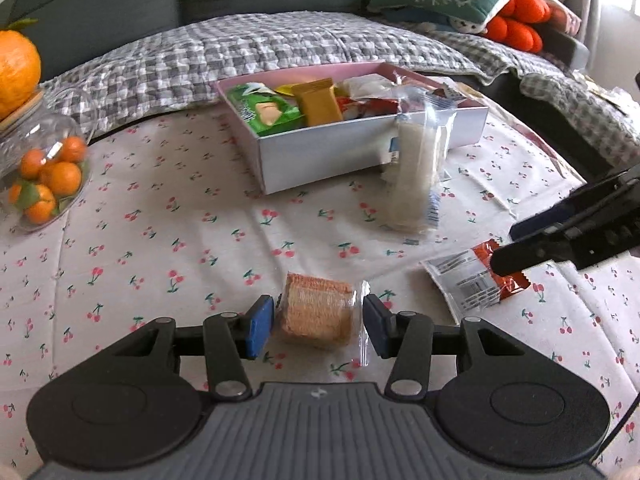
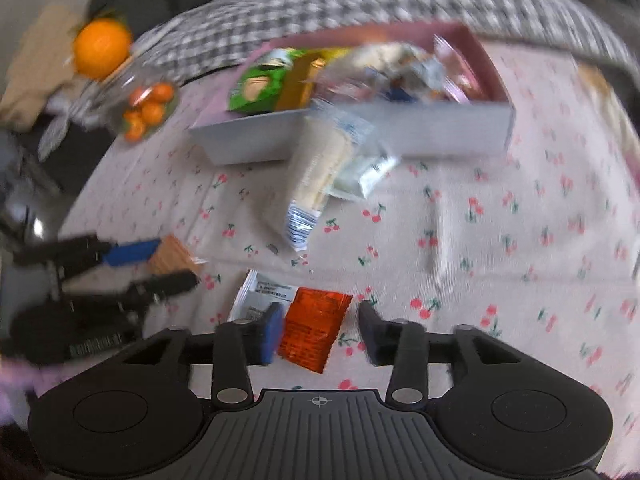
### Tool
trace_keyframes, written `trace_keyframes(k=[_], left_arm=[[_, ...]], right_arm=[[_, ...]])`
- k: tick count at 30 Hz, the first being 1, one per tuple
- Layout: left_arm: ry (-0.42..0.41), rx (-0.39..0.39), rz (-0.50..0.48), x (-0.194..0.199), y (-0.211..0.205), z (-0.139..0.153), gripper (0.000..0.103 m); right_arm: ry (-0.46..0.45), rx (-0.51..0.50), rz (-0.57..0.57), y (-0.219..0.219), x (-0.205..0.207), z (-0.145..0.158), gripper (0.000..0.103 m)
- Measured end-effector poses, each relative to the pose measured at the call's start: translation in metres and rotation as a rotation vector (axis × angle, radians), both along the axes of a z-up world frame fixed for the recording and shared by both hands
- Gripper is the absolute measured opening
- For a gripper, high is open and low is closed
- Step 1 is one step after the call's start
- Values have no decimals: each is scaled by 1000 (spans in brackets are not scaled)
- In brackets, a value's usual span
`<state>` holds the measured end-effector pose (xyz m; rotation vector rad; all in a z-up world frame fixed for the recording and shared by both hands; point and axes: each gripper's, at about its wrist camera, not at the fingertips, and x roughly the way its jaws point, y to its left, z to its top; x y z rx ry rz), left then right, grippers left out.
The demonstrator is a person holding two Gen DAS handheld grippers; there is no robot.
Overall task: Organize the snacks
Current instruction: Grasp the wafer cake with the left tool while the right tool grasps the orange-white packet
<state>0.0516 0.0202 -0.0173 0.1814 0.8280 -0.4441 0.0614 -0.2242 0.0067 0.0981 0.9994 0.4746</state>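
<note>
I am closing my left fingers [image 1: 319,328] on the cracker pack [image 1: 318,310]; its film sides are touching both pads. It is light, brittle and slippery, so I am squeezing gently. My right fingers [image 2: 320,332] are standing open around the orange packet [image 2: 314,326]. The box [image 1: 320,152] is lying beyond, on the table [image 1: 160,240].

Print on white-orange sachet [image 1: 474,280] and green packet [image 1: 264,109] illegible.
</note>
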Motion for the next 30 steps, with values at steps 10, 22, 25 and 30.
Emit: trace_keyframes(k=[10, 22, 25, 30], left_arm=[[41, -15, -13, 2, 4, -7, 59], [23, -1, -10, 5, 4, -9, 63], [21, 2, -8, 6, 3, -8, 59], [24, -3, -6, 5, 2, -6, 45]], right_arm=[[-188, -226, 247, 29, -18, -14, 82], [-164, -146, 154, 38, -3, -16, 68], [-169, -142, 158, 42, -6, -14, 56], [-171, -119, 153, 46, -6, -13, 44]])
